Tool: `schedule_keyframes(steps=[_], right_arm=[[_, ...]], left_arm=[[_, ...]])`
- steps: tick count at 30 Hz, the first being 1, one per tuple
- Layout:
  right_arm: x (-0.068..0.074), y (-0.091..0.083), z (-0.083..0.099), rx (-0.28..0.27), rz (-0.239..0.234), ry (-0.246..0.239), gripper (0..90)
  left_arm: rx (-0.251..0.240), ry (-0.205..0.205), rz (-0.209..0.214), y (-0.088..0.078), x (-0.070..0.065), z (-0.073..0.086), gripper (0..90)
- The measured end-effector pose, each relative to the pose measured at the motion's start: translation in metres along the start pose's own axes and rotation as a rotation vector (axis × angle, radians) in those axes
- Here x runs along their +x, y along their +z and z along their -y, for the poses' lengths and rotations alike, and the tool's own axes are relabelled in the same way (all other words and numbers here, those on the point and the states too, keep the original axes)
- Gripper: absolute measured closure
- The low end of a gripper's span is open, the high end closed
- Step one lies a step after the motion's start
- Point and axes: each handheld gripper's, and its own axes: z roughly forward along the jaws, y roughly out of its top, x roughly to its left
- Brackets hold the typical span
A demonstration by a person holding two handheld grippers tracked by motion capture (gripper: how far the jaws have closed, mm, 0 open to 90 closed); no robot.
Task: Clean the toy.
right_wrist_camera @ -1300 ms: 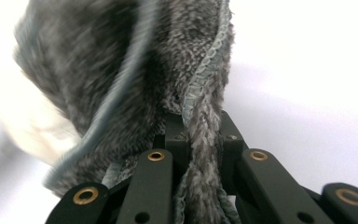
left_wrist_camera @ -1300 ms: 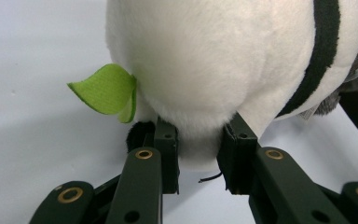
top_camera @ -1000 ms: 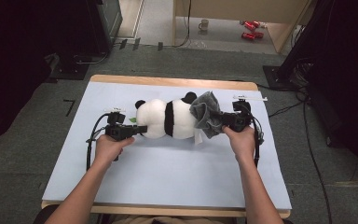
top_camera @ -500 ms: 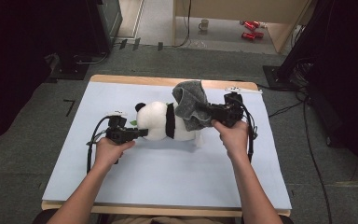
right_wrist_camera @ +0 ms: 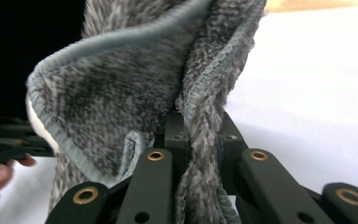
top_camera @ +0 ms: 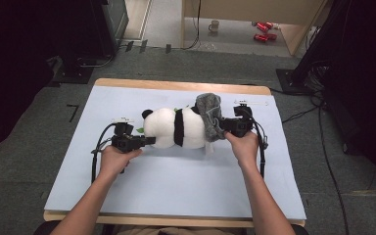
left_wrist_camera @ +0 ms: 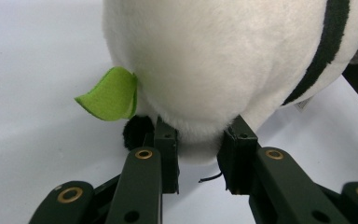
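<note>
Beside the panda (left_wrist_camera: 214, 70), a green leaf (left_wrist_camera: 109, 94) shows.

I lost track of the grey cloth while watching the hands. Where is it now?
In the high view the grey cloth is right of the table's middle, draped over the right end of the toy panda, pinched in the right gripper.
</note>
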Motion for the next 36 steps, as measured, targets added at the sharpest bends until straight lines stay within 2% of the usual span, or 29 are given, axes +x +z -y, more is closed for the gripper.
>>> schedule_keyframes(steps=[8,11,17,24,30,36], right_arm=[[-0.011,0.014,0.016,0.057,0.032,0.043,80.3],[-0.013,0.018,0.021,0.076,0.051,0.043,80.3],[-0.019,0.035,0.036,0.187,0.094,0.055,80.3],[-0.024,0.042,0.043,0.236,0.117,0.050,80.3],[-0.025,0.028,0.035,0.205,0.144,0.040,80.3],[-0.025,0.001,0.020,0.104,0.139,0.039,80.3]], left_arm=[[0.008,-0.024,0.001,0.001,0.004,-0.001,71.9],[0.006,-0.040,0.004,0.002,0.006,-0.002,71.9],[0.001,-0.056,0.004,0.003,0.008,-0.004,71.9],[-0.001,-0.055,0.010,0.004,0.009,-0.006,71.8],[-0.001,-0.066,0.014,0.004,0.010,-0.007,71.8],[0.000,-0.065,0.014,0.004,0.009,-0.007,71.8]])
